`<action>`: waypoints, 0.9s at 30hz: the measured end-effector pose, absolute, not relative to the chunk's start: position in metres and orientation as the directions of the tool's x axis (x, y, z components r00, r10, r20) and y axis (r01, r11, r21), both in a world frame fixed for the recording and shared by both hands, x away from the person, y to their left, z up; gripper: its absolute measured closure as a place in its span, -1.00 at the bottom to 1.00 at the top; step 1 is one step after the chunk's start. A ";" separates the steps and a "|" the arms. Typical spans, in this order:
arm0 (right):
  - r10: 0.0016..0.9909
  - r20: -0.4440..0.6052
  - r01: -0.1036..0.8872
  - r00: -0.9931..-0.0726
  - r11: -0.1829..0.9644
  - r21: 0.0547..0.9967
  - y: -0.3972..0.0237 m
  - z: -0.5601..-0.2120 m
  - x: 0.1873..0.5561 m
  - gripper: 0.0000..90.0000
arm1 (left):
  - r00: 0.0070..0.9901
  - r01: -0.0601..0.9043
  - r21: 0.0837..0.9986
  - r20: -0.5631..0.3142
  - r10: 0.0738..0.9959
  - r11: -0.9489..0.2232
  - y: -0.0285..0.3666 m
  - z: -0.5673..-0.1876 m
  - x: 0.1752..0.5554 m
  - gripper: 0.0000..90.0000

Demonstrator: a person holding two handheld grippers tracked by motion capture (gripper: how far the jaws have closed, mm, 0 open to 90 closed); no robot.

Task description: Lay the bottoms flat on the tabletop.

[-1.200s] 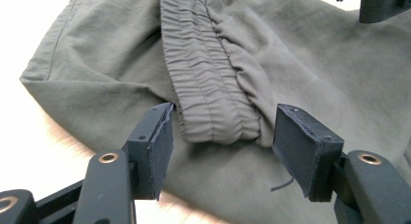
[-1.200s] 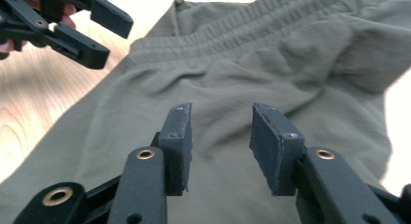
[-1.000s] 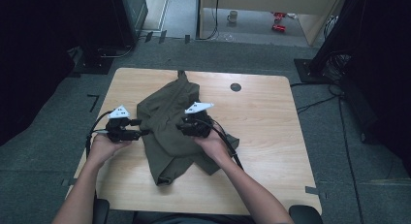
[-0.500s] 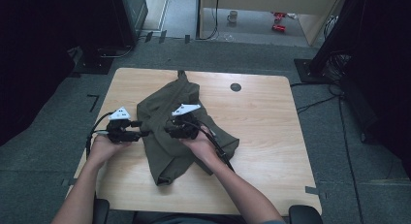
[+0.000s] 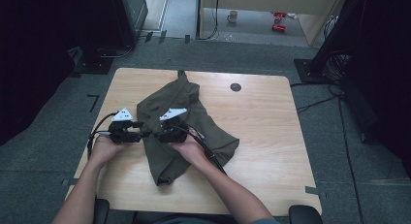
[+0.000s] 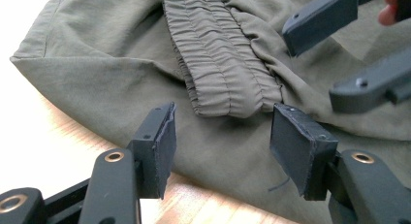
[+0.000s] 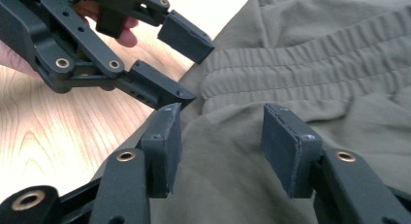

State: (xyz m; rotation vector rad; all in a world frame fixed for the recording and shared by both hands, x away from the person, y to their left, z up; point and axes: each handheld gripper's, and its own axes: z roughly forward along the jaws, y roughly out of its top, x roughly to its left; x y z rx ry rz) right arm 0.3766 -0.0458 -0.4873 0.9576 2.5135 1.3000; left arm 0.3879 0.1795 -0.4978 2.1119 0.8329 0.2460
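I hold my left tool (image 5: 143, 133) level at the near-left edge of the olive garment (image 5: 194, 112), my forearm coming up from the near edge of the surface (image 5: 271, 136). Its jaws point across toward my right hand and stand apart; they have just been closing a little, with nothing pressed between the pads. In the left gripper view the gathered elastic waistband (image 6: 225, 64) lies just beyond the gap, and the cloth spreads under both pads.

My right tool (image 5: 156, 132) faces the left one almost tip to tip, my wrist lying across the crumpled cloth and its cable trailing back along my forearm. Its jaws have just been opening and now stand wide, empty, over a fold of the garment near the waistband (image 7: 310, 64).

The garment lies in a rumpled heap on the left half of the surface, one narrow end reaching toward the far edge. My right hand (image 5: 191, 149) covers part of its middle, and I cannot tell whether either tool's pads touch the cloth beneath them.
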 end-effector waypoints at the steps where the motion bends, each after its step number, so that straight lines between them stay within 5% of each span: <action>1: 0.600 0.147 0.468 -0.786 0.423 0.776 -0.044 -0.488 0.376 0.07 | 0.759 0.482 0.764 -0.119 0.640 -0.430 0.180 -0.498 0.388 -0.05; 9: 0.607 0.114 0.471 -0.787 0.472 0.745 -0.034 -0.501 0.376 0.11 | 0.746 0.513 0.749 -0.148 0.649 -0.419 0.186 -0.502 0.391 -0.03; 15: 0.623 0.067 0.460 -0.779 0.496 0.737 -0.034 -0.508 0.376 0.39 | 0.743 0.524 0.739 -0.155 0.651 -0.423 0.185 -0.504 0.392 0.07; 21: 0.617 0.053 0.451 -0.785 0.510 0.733 -0.032 -0.508 0.374 0.93 | 0.751 0.521 0.729 -0.145 0.644 -0.443 0.182 -0.505 0.391 0.12; 27: 0.626 0.077 0.466 -0.776 0.485 0.740 -0.040 -0.495 0.376 0.97 | 0.753 0.522 0.719 -0.134 0.645 -0.460 0.178 -0.508 0.391 0.12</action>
